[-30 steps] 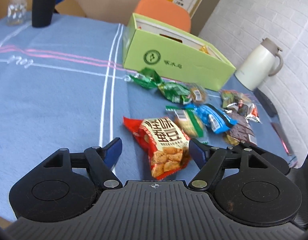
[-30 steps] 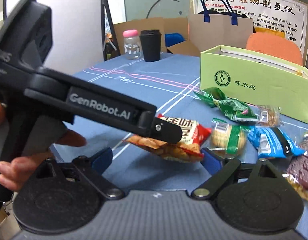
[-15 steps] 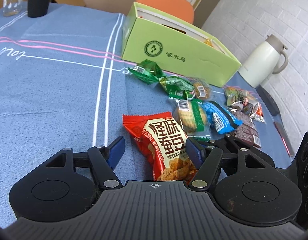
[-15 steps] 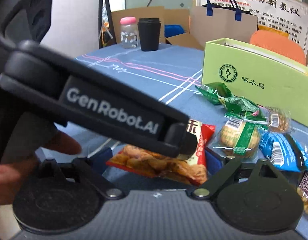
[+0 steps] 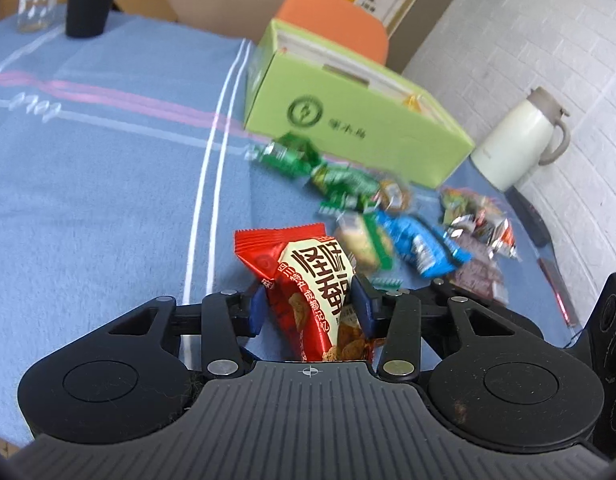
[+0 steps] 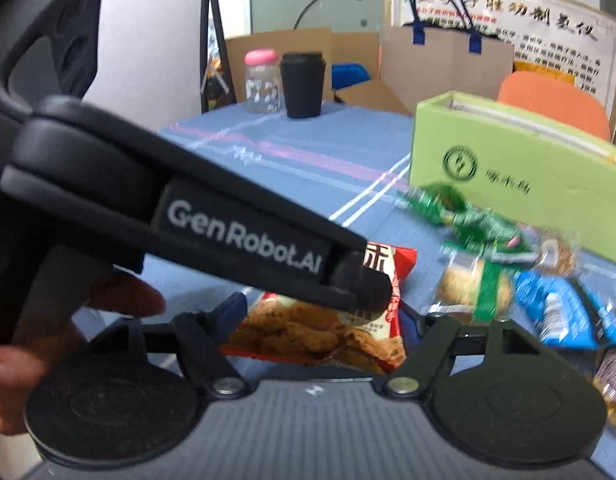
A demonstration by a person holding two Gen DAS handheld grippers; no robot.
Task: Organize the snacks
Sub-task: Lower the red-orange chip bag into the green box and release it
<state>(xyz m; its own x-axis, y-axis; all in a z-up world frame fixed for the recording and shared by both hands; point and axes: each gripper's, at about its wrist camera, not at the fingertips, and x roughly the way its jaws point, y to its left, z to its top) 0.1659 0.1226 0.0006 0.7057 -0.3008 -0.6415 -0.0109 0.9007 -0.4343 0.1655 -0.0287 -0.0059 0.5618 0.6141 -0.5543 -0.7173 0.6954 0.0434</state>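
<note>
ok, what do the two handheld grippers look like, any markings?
Both are matte black plastic. Each body has a ribbed grey-black front deck with a small crosshair mark, flanked by two round discs. The jaws ride on angular black linkages with silver pivot pins and end in dark blue pads. The left gripper carries white "GenRobot.AI" lettering on its side. The right gripper matches. No cables or sleeves visible.

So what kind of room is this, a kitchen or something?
More likely an office or meeting room: a cloth-covered table, a printed poster on the wall, cardboard boxes and an orange chair behind.
</note>
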